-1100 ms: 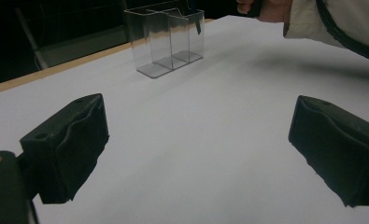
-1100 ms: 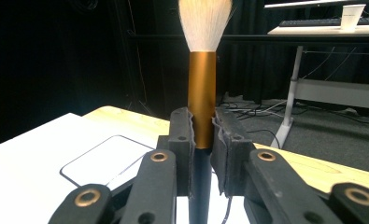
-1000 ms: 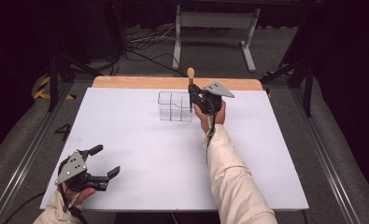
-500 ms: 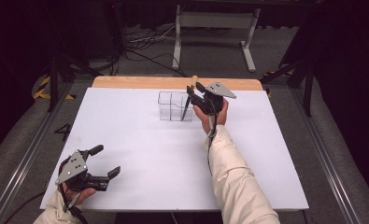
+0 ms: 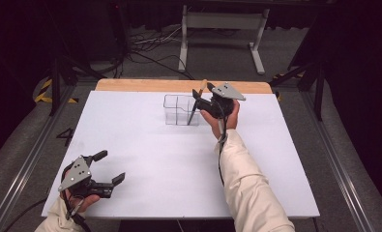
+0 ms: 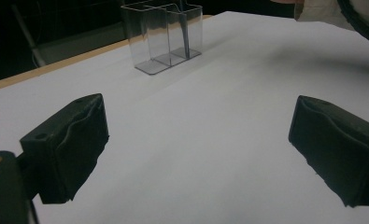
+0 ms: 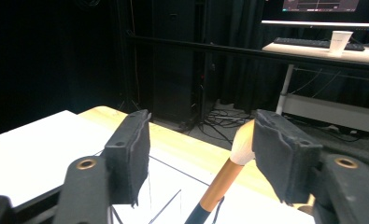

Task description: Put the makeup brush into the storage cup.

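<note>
Left tongs (image 5: 112,167) rest released near the desk's (image 5: 145,145) front edge. Farther off, the brush (image 5: 197,100) leans in the clear holder (image 5: 178,110), between the released right tongs (image 5: 201,98) at the far edge.

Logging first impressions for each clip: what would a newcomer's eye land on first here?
Probably the makeup brush, bristles up, leaning in the clear divided holder at the white table's far edge. The right gripper sits by its handle, jaws open around it in the right gripper view. The left gripper rests open at the near left corner.
</note>
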`<state>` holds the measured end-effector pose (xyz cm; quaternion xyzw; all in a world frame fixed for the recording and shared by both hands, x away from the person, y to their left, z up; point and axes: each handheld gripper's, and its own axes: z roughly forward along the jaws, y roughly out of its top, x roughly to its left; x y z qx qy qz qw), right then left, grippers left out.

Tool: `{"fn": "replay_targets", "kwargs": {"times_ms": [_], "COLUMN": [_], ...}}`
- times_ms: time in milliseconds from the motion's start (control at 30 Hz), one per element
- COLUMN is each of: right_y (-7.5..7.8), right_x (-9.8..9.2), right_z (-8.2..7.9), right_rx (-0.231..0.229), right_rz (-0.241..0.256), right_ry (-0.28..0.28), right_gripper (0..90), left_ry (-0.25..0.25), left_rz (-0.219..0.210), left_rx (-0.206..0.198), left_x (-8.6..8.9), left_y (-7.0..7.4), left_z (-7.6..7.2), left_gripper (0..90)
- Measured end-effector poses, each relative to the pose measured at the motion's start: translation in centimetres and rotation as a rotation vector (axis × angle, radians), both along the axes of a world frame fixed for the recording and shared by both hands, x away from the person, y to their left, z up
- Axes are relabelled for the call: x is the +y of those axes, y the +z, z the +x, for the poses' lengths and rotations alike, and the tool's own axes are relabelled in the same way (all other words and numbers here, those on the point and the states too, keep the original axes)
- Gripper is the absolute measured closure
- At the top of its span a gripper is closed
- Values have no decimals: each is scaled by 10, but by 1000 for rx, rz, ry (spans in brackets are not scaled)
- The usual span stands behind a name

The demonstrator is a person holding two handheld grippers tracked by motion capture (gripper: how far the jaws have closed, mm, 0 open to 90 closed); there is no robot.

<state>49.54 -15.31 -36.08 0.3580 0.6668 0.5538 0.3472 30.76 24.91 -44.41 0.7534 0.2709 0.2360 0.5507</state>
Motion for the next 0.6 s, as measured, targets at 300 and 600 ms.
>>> {"fn": "replay_targets", "kwargs": {"times_ms": [300,600], "right_y": [6,9], "right_x": [-1,-3], "right_z": [-8,-15], "right_rx": [-25,-37], "right_rz": [-42,-86], "right_ry": [-18,-62], "right_gripper": [243,134], "left_ry": [-5,1], "left_rz": [10,12], "left_rx": [2,-2], "left_x": [-1,0], "left_y": [0,0], "left_z": [0,0], "left_gripper": [57,56]}}
